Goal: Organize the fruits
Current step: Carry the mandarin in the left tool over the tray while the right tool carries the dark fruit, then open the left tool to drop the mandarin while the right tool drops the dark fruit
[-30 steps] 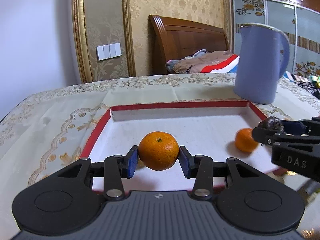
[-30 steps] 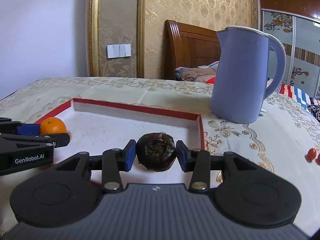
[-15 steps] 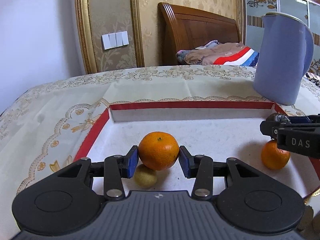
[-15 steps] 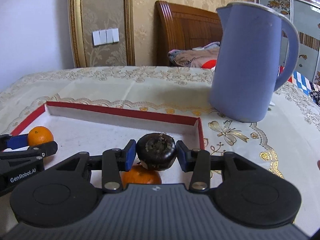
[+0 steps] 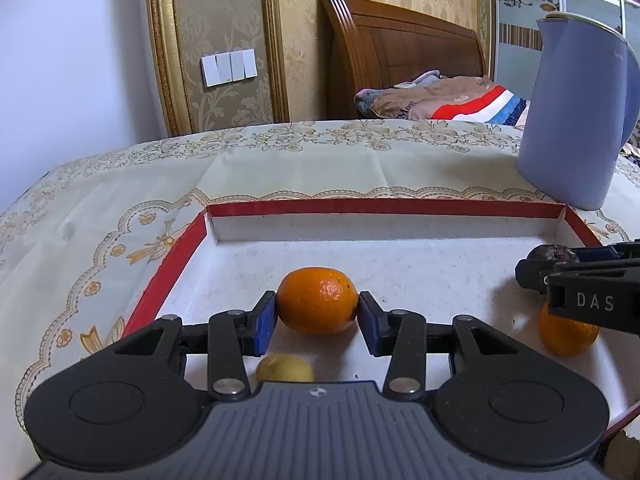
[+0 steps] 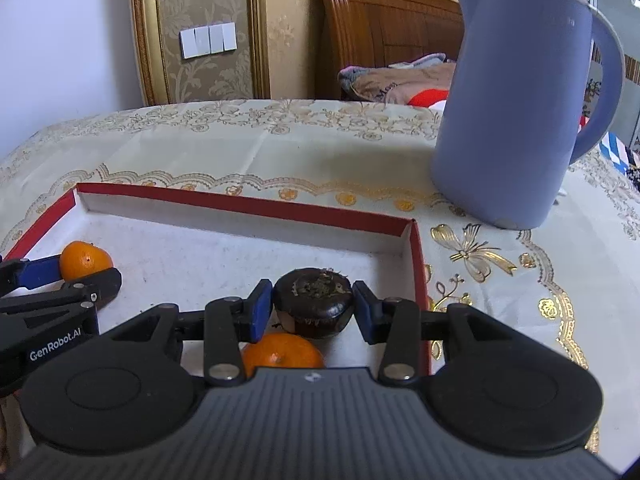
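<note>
Over a red-rimmed tray [image 5: 172,280], the left gripper [image 5: 318,320] is pinching an orange [image 5: 318,300] between its blue pads, a yellowish fruit [image 5: 285,368] lying beneath. The right gripper [image 6: 313,312] is clamping a dark fruit [image 6: 313,302] above a 2nd orange [image 6: 282,354]. Lowering each onto bare tray floor before opening should prevent rolling. Beyond, open floor is stretching to the far wall; a blue kettle [image 6: 516,120] is standing outside.

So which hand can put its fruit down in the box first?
Probably the left. Its gripper holds an orange over bare floor of the red-rimmed box. The right gripper holds its dark fruit close above another orange, so it needs to shift.
</note>
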Motion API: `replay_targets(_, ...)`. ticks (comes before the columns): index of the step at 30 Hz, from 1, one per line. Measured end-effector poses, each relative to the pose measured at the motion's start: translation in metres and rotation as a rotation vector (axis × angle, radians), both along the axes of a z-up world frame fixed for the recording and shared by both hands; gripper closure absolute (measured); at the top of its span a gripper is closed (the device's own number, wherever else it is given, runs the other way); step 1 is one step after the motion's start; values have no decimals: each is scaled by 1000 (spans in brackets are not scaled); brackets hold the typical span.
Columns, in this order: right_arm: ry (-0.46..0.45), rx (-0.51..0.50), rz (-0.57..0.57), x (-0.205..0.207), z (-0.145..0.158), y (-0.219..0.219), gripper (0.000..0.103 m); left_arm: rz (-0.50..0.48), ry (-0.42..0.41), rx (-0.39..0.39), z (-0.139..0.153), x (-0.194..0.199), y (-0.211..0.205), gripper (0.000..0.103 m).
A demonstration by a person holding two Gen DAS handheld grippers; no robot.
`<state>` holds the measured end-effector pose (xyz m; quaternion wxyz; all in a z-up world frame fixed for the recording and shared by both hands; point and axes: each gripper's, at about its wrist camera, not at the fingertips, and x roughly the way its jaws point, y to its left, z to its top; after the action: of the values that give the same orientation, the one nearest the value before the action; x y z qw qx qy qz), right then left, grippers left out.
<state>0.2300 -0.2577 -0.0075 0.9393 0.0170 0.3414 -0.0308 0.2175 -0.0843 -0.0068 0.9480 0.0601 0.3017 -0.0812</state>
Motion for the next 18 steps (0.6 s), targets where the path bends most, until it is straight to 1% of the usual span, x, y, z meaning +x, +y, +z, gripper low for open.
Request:
replay_targets(3,21,15,10,3,-2,-1,62,1,-3,1,1,0,0,60)
replay_targets(9,23,14,11,3,-2,0,61,0,-6,5,0,0,-1,60)
replay_targets(11,20,7,9,1,-1,2,53,0,-3,5,0,0,-1,59)
replay_targets(13,15,5,4,0,0,1,35,1,5,6,-1,1,-1,59)
replay_targets(15,0,6,-3,-2,2,-1,29,5,14,10,-3,2,-1,59)
replay_targets(17,-6,12,-2,-3,4,-2,28,7,13,4,-2,3,0,53)
replay_targets(18,-6,19,-3,-4,4,-3,25,6,11,0,-2,2,1,51)
